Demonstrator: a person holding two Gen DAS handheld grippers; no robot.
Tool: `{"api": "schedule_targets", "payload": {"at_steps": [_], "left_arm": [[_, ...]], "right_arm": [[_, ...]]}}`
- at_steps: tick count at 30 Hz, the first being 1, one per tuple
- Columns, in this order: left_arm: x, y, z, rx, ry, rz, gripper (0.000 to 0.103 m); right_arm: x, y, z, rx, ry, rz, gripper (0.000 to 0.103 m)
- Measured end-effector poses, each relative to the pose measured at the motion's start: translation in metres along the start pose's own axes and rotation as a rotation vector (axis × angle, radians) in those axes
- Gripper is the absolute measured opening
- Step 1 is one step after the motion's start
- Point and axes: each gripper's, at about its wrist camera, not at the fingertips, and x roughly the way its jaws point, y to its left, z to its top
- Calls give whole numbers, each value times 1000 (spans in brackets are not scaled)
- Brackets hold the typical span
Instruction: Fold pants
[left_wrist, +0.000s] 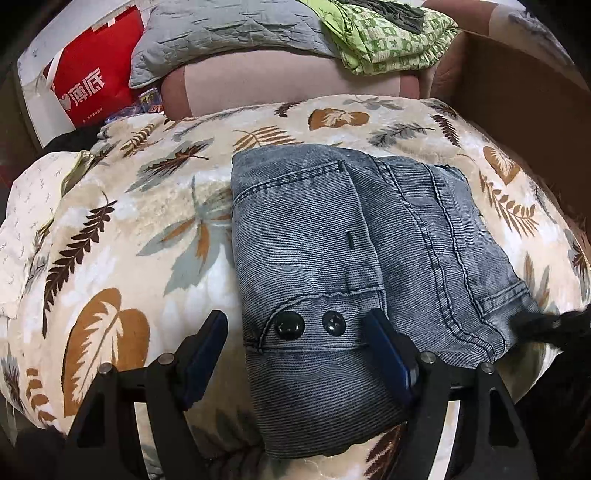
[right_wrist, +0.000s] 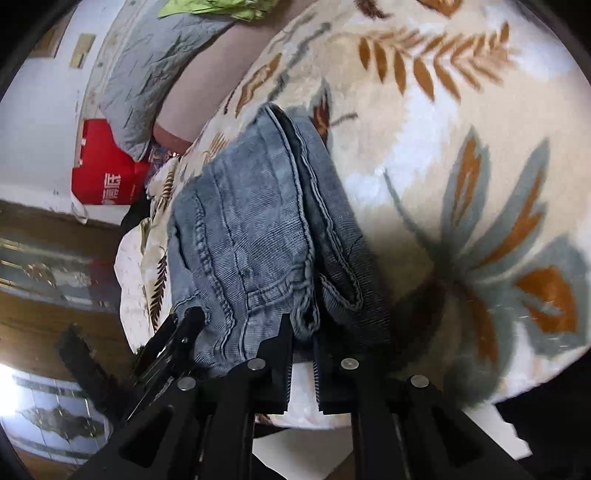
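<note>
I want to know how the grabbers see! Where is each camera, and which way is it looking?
Left wrist: sits on the left gripper, looking forward over the folded jeans on the leaf blanket; its two fingers stand wide apart, astride the jeans.
Right wrist: sits on the right gripper, tilted, looking along the jeans from their edge; its fingers sit close together, a narrow gap showing.
Both see the jeans, the blanket, the red bag and the grey pillow.

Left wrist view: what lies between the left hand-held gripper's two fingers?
The folded blue-grey denim pants, waistband end with two black buttons, lying on the leaf-print blanket. The left hand-held gripper stands open, fingers astride it.
</note>
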Motion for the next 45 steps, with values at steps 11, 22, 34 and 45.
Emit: {"api": "schedule_targets", "payload": {"at_steps": [11,22,34,45], "left_arm": [[1,1,-3,0,-24,-12,78],[-44,28,10,-138,-158,-157,77],[11,9,-9,-46,58,-204,80],[16,16,-9,-55,61,-251,83]], "right_arm": [[15,88,96,-184,-30,139,20],[79,47,118,-179,111,-114,35],[83,185,133,-523,207,-375,86],[248,285,105,-895,546,-649,87]]}}
